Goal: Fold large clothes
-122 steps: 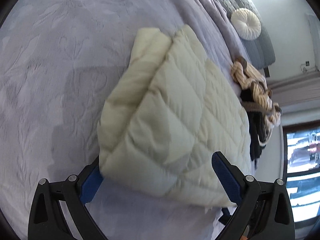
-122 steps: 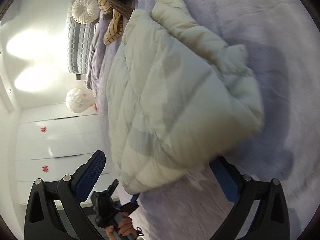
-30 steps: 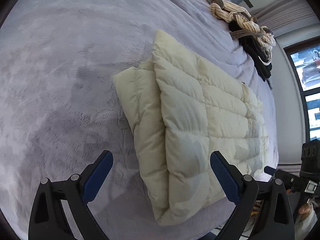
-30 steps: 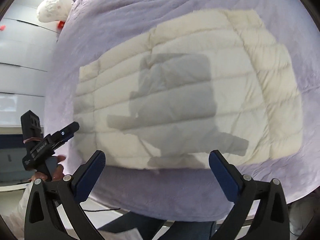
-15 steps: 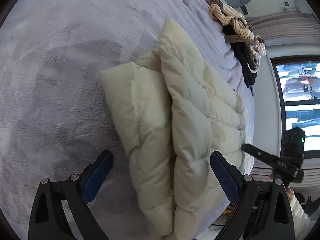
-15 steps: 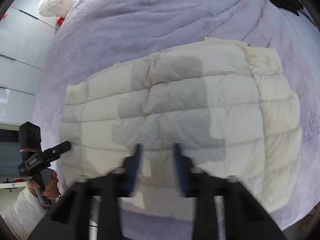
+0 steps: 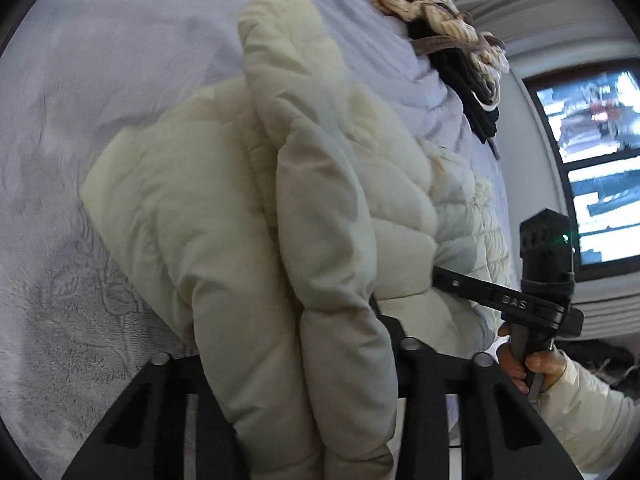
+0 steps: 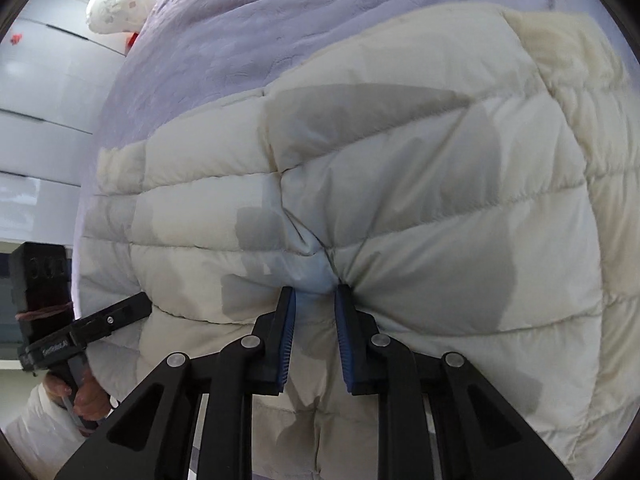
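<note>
Lilac bedspread fills most of both views, bare and open to the left of the load in the left wrist view and across the top in the right wrist view. Cream quilted jacket, folded into a thick slab, lies on it near the bed's near edge; in the right wrist view the jacket runs almost to the right border, with the bedspread's edge dropping away on the left toward white cupboard doors. A heap of clothes, striped and black, sits well apart at the far corner of the bed, by a window. Left gripper: jaws have just been closing, a bulky folded edge of the jacket bunched between them and spilling over the frame, pads hidden by cloth. Right gripper: jaws have just been closing, now narrow, blue pads pinching a gather of the jacket's near edge, creases radiating from the pinch. Each view shows the other gripper beside the jacket's edge, held by a hand in a pale sleeve.
</note>
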Demonstrator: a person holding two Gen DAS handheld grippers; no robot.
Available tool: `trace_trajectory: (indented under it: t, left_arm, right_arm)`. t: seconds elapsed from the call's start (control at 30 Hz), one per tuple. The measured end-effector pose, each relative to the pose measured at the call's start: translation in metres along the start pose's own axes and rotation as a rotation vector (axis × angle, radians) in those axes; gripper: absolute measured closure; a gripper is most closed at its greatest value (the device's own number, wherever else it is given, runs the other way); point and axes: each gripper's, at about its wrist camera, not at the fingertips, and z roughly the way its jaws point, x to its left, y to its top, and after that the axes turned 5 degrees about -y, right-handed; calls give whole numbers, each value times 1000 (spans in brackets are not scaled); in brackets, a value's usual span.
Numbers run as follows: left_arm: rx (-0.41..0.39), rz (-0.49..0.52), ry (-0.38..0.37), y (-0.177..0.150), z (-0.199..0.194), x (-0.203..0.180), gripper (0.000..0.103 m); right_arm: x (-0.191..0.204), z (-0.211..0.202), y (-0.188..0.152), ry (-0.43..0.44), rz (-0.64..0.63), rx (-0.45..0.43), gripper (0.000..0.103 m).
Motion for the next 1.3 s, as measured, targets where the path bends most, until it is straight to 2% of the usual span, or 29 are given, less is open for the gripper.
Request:
trace_trajectory:
  t: [0.27, 0.53, 0.7, 0.8, 0.83, 0.9, 0.93, 1.0, 1.03, 1.1, 1.13, 1.17, 1.23, 1.3]
  left_arm:
    - [-12, 129, 62, 6, -15, -78, 74]
    - [35, 259, 95, 13, 6, -170, 74]
    - [61, 313, 164, 11, 26, -200, 74]
    - [71, 321, 184, 9, 28, -205, 74]
    - [73, 322, 188, 7, 28, -204, 74]
    - [78, 319, 199, 8, 29, -206, 74]
    - [79, 313, 203, 9, 30, -207, 74]
    - [81, 305, 205, 10, 31, -209, 74]
    - [81, 302, 206, 11, 31, -209, 74]
    - [87, 295, 210, 9, 35, -210, 74]
    - [92, 291, 212, 10, 37, -213, 74]
    - [96, 286, 212, 13, 39, -214, 74]
    - [111, 276, 214, 15, 45, -222, 74]
    - [127, 283, 209, 24, 52, -226, 74]
  right_arm:
    - [-11, 8, -4, 59, 36, 2, 82]
    - [-21, 9, -4, 114, 65, 19, 83]
    - [-36, 9, -4, 195, 132, 43, 83]
    - [-47, -7, -1, 239, 172, 65, 81]
    - [-49, -15, -2, 240, 171, 60, 79]
    - [-59, -47, -4, 240, 151, 10, 55]
    - [-63, -59, -5, 233, 142, -14, 36]
    - [-81, -96, -14, 185, 113, -91, 34]
    - [-88, -107, -19, 157, 105, -111, 35]
    - [-107, -122, -31, 102, 105, -138, 48]
    - [-119, -124, -38, 85, 113, -140, 67]
    - [-130, -120, -45, 78, 130, -131, 79]
    - [-149, -105, -51, 104, 173, -98, 87]
    - [-164, -89, -55, 158, 210, -89, 90]
